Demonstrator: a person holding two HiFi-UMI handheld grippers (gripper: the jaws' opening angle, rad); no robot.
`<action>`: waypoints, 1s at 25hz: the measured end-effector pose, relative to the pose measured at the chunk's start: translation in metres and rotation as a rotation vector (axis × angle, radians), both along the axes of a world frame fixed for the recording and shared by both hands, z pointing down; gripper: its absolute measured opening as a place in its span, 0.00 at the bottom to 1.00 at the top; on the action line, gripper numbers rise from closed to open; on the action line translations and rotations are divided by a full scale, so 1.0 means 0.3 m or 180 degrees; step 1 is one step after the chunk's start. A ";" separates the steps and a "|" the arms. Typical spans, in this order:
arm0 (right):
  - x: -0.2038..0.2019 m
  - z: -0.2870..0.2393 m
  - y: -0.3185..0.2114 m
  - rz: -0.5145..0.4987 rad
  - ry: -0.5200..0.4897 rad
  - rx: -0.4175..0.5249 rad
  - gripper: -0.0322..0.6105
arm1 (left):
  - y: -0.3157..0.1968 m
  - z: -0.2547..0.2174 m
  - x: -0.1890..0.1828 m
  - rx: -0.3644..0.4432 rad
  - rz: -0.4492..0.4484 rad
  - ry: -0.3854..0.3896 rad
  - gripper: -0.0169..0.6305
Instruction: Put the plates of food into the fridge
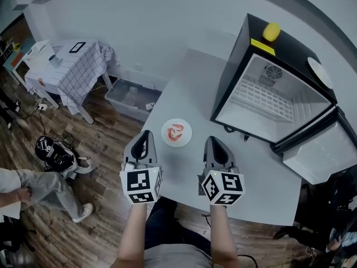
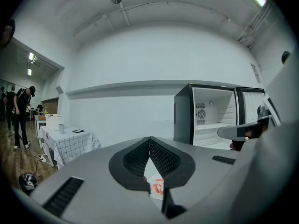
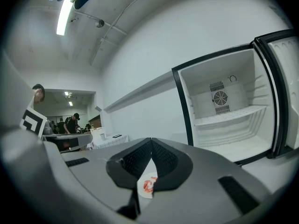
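A white plate (image 1: 177,133) with red food lies on the grey table (image 1: 189,88), in front of both grippers. My left gripper (image 1: 146,136) is shut and empty, just left of the plate and apart from it. My right gripper (image 1: 212,143) is shut and empty, a little right of the plate. The plate (image 2: 156,186) shows below the left gripper's (image 2: 149,140) closed tips. It also shows as the plate (image 3: 148,185) under the right gripper's (image 3: 151,142) closed tips. The black mini fridge (image 1: 240,66) stands at the right with its door (image 1: 323,152) open and its white inside bare.
A yellow object (image 1: 271,31) and a white dish (image 1: 319,71) rest on the fridge top. A clear storage bin (image 1: 129,98) sits on the floor left of the table. A checked-cloth table (image 1: 75,66) stands further left. A seated person's legs (image 1: 42,188) are at the lower left.
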State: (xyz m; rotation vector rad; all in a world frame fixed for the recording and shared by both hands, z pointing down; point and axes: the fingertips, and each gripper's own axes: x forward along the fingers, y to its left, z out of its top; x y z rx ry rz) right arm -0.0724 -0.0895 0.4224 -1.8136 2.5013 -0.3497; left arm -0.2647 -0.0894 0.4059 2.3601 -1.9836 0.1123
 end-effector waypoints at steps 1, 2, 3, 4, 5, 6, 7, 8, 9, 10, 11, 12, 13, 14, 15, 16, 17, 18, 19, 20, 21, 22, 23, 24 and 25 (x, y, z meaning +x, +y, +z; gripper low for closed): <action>-0.001 0.012 -0.024 0.0009 0.0000 -0.0031 0.07 | -0.025 0.010 -0.005 -0.0027 0.0006 0.0004 0.04; -0.003 0.025 -0.048 0.0018 0.0001 -0.0065 0.07 | -0.049 0.019 -0.010 -0.0054 0.0010 0.0007 0.04; -0.006 0.039 -0.071 0.0025 0.0001 -0.0103 0.07 | -0.073 0.030 -0.015 -0.0083 0.0013 0.0007 0.04; -0.010 0.054 -0.094 0.0030 0.0003 -0.0145 0.07 | -0.096 0.041 -0.020 -0.0115 0.0015 0.0007 0.04; -0.014 0.070 -0.114 0.0034 0.0005 -0.0190 0.07 | -0.116 0.052 -0.024 -0.0152 0.0021 0.0008 0.04; -0.018 0.087 -0.132 0.0037 0.0007 -0.0239 0.07 | -0.135 0.065 -0.027 -0.0193 0.0033 0.0011 0.04; -0.021 0.105 -0.148 0.0042 0.0010 -0.0291 0.07 | -0.152 0.079 -0.029 -0.0235 0.0051 0.0013 0.04; -0.025 0.123 -0.165 0.0048 0.0014 -0.0345 0.07 | -0.169 0.094 -0.031 -0.0279 0.0073 0.0009 0.04; -0.028 0.144 -0.183 0.0056 0.0020 -0.0401 0.07 | -0.187 0.112 -0.032 -0.0324 0.0094 0.0000 0.04; -0.031 0.168 -0.201 0.0067 0.0026 -0.0459 0.07 | -0.206 0.132 -0.033 -0.0370 0.0113 -0.0009 0.04; -0.033 0.194 -0.218 0.0080 0.0033 -0.0521 0.07 | -0.224 0.155 -0.034 -0.0420 0.0131 -0.0015 0.04; -0.034 0.222 -0.232 0.0094 0.0038 -0.0586 0.07 | -0.241 0.180 -0.034 -0.0473 0.0149 -0.0018 0.04; -0.034 0.251 -0.245 0.0107 0.0039 -0.0653 0.07 | -0.255 0.207 -0.034 -0.0530 0.0166 -0.0019 0.04; -0.033 0.280 -0.255 0.0116 0.0038 -0.0722 0.07 | -0.269 0.236 -0.034 -0.0589 0.0182 -0.0019 0.04; -0.031 0.309 -0.264 0.0122 0.0036 -0.0790 0.07 | -0.281 0.264 -0.033 -0.0650 0.0199 -0.0014 0.04; -0.028 0.338 -0.271 0.0125 0.0035 -0.0860 0.07 | -0.290 0.293 -0.031 -0.0713 0.0217 -0.0006 0.04; -0.026 0.366 -0.276 0.0123 0.0034 -0.0931 0.07 | -0.298 0.321 -0.029 -0.0777 0.0236 0.0004 0.04; -0.024 0.394 -0.280 0.0117 0.0030 -0.1001 0.07 | -0.302 0.350 -0.028 -0.0845 0.0258 0.0014 0.04; -0.024 0.420 -0.283 0.0103 0.0026 -0.1070 0.07 | -0.306 0.379 -0.027 -0.0916 0.0279 0.0023 0.04; -0.024 0.446 -0.287 0.0080 0.0023 -0.1140 0.07 | -0.310 0.408 -0.027 -0.0989 0.0300 0.0035 0.04; -0.024 0.470 -0.291 0.0052 0.0024 -0.1210 0.07 | -0.315 0.436 -0.026 -0.1062 0.0318 0.0051 0.04; -0.024 0.493 -0.296 0.0020 0.0027 -0.1284 0.07 | -0.320 0.463 -0.025 -0.1137 0.0334 0.0065 0.04; -0.025 0.516 -0.300 -0.0013 0.0026 -0.1360 0.07 | -0.324 0.490 -0.024 -0.1216 0.0349 0.0076 0.04; -0.026 0.539 -0.302 -0.0047 0.0016 -0.1437 0.07 | -0.325 0.515 -0.022 -0.1296 0.0360 0.0084 0.04; -0.027 0.561 -0.302 -0.0085 -0.0001 -0.1513 0.07 | -0.326 0.540 -0.019 -0.1373 0.0366 0.0094 0.04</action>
